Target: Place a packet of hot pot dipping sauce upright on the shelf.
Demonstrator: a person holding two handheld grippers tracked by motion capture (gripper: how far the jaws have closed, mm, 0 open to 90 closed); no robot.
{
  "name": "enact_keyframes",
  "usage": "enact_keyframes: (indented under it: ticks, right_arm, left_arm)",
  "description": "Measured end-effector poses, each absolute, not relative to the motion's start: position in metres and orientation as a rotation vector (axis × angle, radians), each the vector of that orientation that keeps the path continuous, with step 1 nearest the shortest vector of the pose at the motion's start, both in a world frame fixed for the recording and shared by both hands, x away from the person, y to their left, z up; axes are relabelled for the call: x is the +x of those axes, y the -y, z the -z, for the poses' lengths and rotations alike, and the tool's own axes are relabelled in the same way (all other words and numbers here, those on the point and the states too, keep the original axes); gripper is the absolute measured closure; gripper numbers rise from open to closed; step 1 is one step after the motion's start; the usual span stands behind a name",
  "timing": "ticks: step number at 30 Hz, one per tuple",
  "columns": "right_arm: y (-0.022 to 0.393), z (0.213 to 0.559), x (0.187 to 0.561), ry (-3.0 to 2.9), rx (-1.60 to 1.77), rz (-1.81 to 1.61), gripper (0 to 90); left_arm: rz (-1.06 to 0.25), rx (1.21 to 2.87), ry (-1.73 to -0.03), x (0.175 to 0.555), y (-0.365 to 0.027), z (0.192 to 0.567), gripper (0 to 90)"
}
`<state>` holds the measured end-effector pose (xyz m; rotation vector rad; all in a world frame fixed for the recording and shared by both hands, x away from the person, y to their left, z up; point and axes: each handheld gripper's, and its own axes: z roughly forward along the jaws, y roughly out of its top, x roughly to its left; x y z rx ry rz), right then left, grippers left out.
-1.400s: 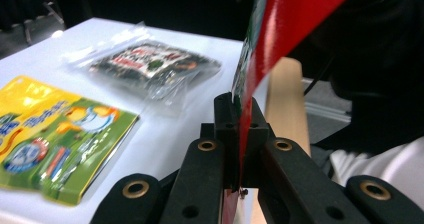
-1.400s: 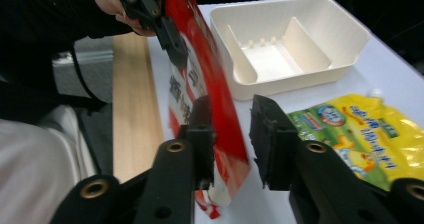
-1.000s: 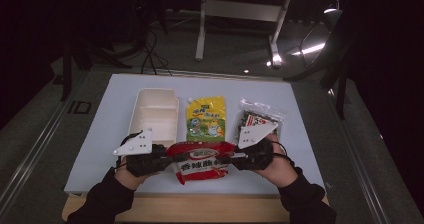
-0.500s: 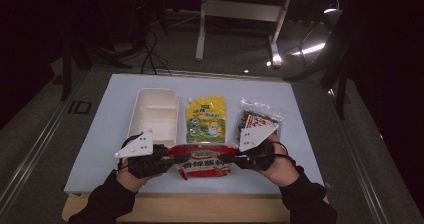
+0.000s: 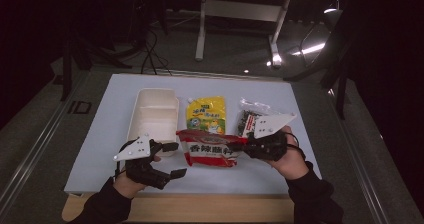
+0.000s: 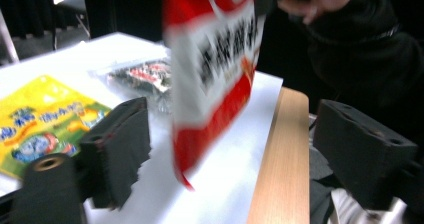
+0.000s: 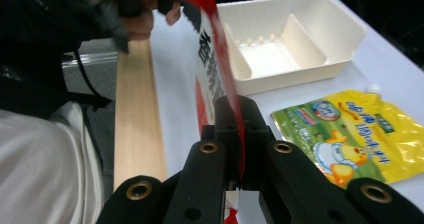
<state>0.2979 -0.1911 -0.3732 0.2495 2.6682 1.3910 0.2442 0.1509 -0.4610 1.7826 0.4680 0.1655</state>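
Nearest the person's edge, the left tongs (image 5: 172,160) are held low over the white tabletop (image 5: 100,149), just inside its wooden front strip (image 5: 200,209). Their jaws have just been opening and now stand released, well apart; in the left gripper view the lower corner of the packet hangs between the two black pads (image 6: 117,149) without being pressed by either.

The red and white printed snack packet (image 5: 210,149) is held up off the tabletop at the middle of the front edge, between the two hands. It is gripped at its right end by the right tongs (image 5: 246,146), whose jaws are seen clenched on the thin edge of the packet (image 7: 220,74) in the right gripper view.

Behind the left tongs a cream plastic tray with an inner divider (image 5: 155,111) is set on the tabletop. Just beside it, towards the middle, a yellow spouted pouch with a cartoon print (image 5: 206,115) is laid flat. To the right of that, partly covered by the grey plate of the right tongs, a clear bag of dark contents (image 5: 247,119) is laid.

Beyond the tabletop a dark floor with cables and the metal legs of a stand (image 5: 240,24) is seen.
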Motion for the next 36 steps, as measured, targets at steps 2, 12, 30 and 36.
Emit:
enact_keyframes:
  ticks: [2, 12, 30, 36]
  right_arm:
    - [0.192, 0.369, 0.301, -2.654, 0.259, -1.396, 90.0]
    - [0.186, 0.353, 0.326, -2.612, 0.299, -1.422, 90.0]
    - [0.149, 0.344, 0.387, -2.581, 0.334, -1.444, 90.0]
    - [0.140, 0.345, 0.400, -2.566, 0.337, -1.463, 90.0]
  left_arm:
    - [-0.140, 1.780, -0.476, 0.243, -0.149, 0.466, 11.7]
    - [-0.153, 1.819, -0.464, 0.235, -0.139, 0.488, 1.8]
    - [-0.142, 1.840, -0.403, 0.231, -0.132, 0.506, 1.9]
    - [-0.145, 1.851, -0.403, 0.231, -0.132, 0.510, 2.0]
